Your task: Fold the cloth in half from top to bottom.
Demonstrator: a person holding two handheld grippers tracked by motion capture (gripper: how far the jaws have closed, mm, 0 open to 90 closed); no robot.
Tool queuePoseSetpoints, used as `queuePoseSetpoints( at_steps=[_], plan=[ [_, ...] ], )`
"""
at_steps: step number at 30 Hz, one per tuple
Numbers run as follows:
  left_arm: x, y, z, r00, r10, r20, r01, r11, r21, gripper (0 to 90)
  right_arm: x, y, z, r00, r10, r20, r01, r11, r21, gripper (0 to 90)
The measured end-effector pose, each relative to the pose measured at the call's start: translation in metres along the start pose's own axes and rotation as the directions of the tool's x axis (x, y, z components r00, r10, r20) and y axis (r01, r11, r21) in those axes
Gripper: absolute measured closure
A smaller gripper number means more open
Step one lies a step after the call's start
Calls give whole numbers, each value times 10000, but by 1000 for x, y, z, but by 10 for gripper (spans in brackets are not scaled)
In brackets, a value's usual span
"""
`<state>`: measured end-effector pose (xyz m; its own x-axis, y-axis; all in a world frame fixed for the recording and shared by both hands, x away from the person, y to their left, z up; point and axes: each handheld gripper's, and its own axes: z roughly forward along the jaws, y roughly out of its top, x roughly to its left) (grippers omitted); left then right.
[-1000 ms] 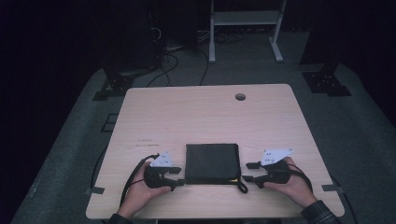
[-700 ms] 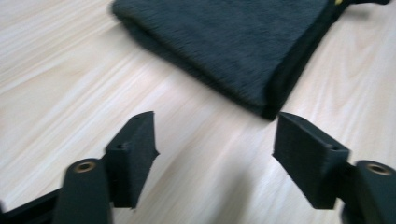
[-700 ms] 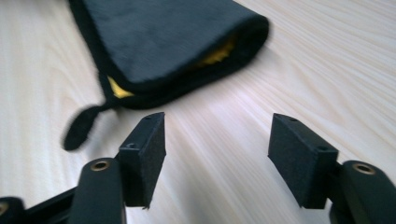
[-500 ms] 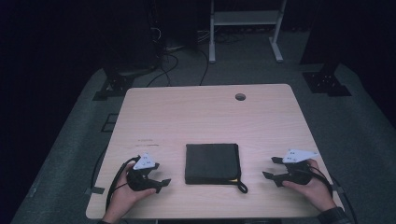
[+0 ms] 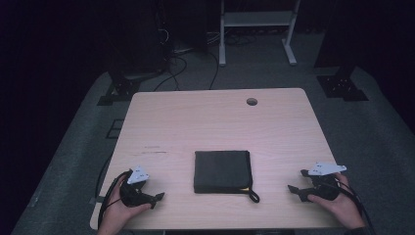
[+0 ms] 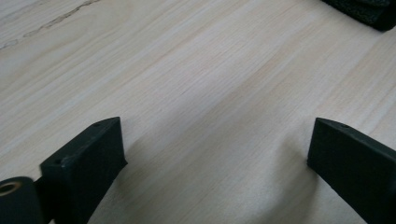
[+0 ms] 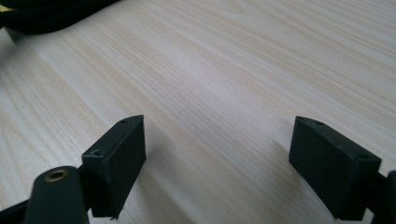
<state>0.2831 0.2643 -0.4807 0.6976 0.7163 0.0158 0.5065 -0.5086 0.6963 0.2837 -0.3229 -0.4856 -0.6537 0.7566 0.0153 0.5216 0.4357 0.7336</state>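
Observation:
A folded black cloth (image 5: 222,171) lies flat near the front middle of the light wooden table (image 5: 215,122), with a small loop at its front right corner and a sliver of yellow at that edge. My left gripper (image 5: 157,197) rests low on the table at the front left, apart from the cloth, open with bare wood between its jaws (image 6: 215,149). My right gripper (image 5: 297,182) sits at the front right, also apart from the cloth and open over bare wood (image 7: 217,154). A corner of the black cloth (image 6: 364,11) shows at the top right of the left gripper view, and its edge (image 7: 42,16) at the top left of the right gripper view.
A round cable hole (image 5: 252,102) sits near the table's far edge. Faint pencil-like marks (image 5: 154,149) lie on the left part of the top. Beyond the table stand a white frame (image 5: 257,29), dark stands and cables on grey floor.
Both grippers have drawn away from the cloth's sides, the left one to the left and the right one to the right. The cloth stays flat where it was.

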Motion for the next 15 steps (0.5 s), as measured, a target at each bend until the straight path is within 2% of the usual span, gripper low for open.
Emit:
queuePoseSetpoints(
  at_steps=[2,15],
  plan=[
    [1,-3,1,10000,49,53,-48,9997,-257,0,0,-2,0,10000,-10,96,10,10000,-58,149],
    [1,-4,0,9999,78,74,-76,9997,-248,0,1,-3,-1,9990,274,362,-273,9996,-18,127]
  ],
)
